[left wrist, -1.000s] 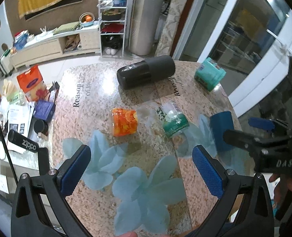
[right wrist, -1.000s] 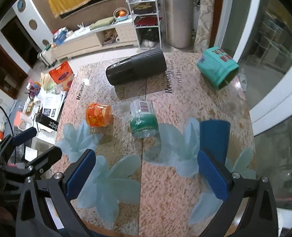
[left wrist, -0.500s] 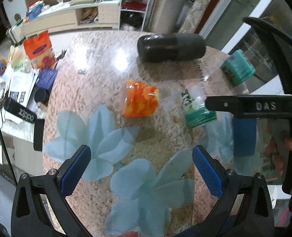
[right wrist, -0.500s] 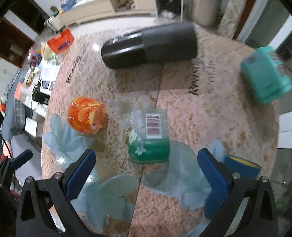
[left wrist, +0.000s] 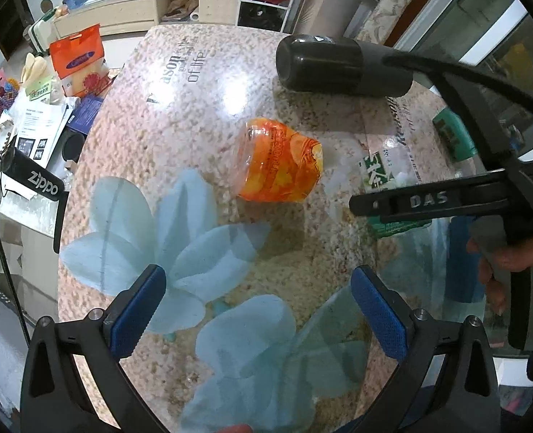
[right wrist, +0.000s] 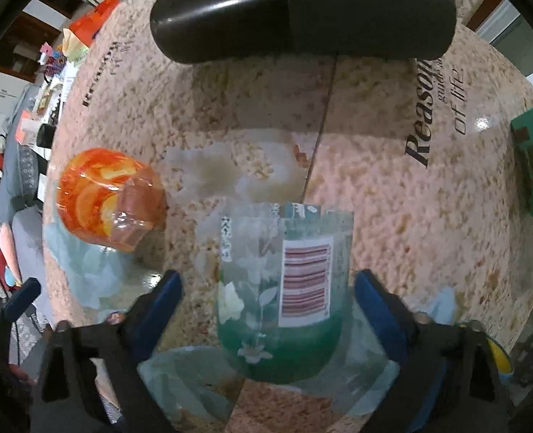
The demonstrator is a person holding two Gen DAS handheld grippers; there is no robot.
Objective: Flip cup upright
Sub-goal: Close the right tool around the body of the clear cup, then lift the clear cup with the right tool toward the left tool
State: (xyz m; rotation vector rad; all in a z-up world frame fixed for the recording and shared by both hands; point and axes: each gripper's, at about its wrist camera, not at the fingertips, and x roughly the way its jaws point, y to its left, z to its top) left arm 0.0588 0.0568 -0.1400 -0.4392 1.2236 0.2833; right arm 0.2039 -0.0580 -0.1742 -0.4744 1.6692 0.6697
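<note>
A clear cup with a green base and barcode label point(right wrist: 284, 299) lies on its side on a speckled stone table point(right wrist: 393, 195). The right gripper point(right wrist: 266, 310) has its blue-padded jaws spread wide on either side of the cup, not touching it. The left gripper point(left wrist: 255, 310) hovers with jaws apart over the tabletop. An orange cup point(left wrist: 279, 166) lies nearby, with a black flask point(left wrist: 342, 66) beyond.
</note>
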